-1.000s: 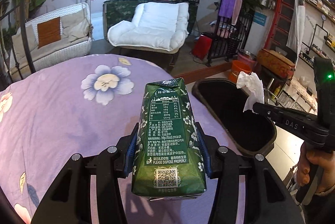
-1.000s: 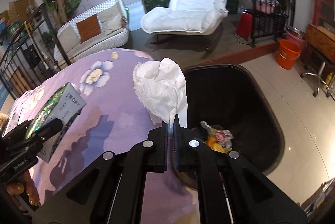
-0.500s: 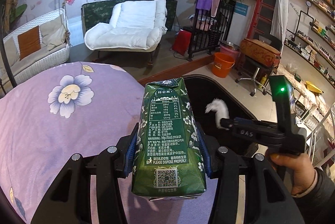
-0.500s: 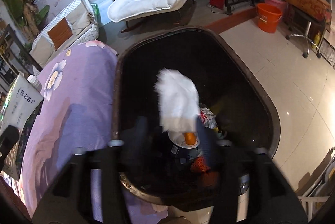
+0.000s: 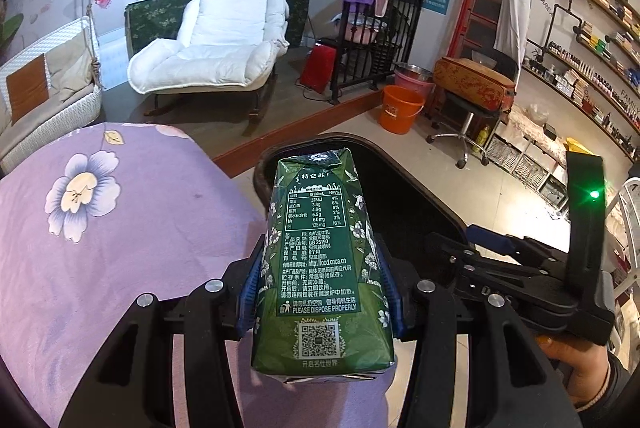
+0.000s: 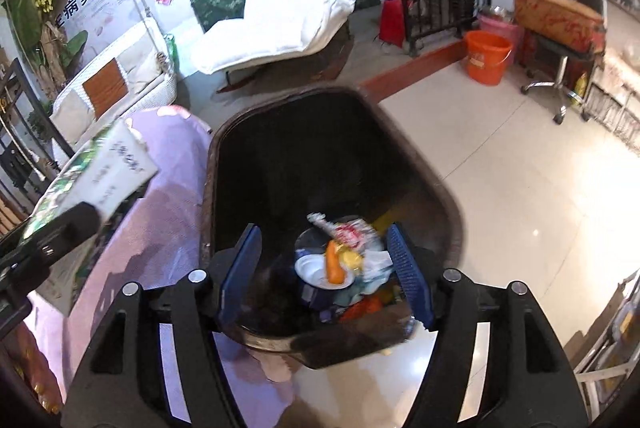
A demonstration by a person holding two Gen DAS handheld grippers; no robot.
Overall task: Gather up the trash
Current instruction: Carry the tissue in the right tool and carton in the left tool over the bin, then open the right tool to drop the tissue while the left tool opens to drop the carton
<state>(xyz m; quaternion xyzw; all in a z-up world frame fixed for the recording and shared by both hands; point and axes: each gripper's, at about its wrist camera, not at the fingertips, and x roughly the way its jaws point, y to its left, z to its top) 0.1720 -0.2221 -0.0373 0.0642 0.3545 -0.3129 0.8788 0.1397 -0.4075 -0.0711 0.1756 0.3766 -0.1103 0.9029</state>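
Item: green milk carton (image 5: 322, 268) clamped in my left claw (image 5: 320, 288), right claw (image 6: 326, 276) opening, nothing between, over bin (image 6: 216, 163); carry carton past rim before releasing.

Right gripper (image 6: 326, 270) hung over the black trash bin (image 6: 448, 199); jaws were opening, blue pads (image 6: 408, 276) spread, nothing between them. Bin bottom held a white dish (image 6: 316, 270), an orange carrot-like piece (image 6: 334, 262), crumpled wrappers (image 6: 352, 232) and paper; some blur there. Bin stood just beside the table with the purple floral cloth (image 6: 168, 195). At left edge, the left gripper (image 6: 52, 240) carried a green-and-white milk carton (image 6: 100, 175). Background: white lounge chair (image 6: 288, 11), orange bucket (image 6: 486, 57), tiled floor (image 6: 520, 187).
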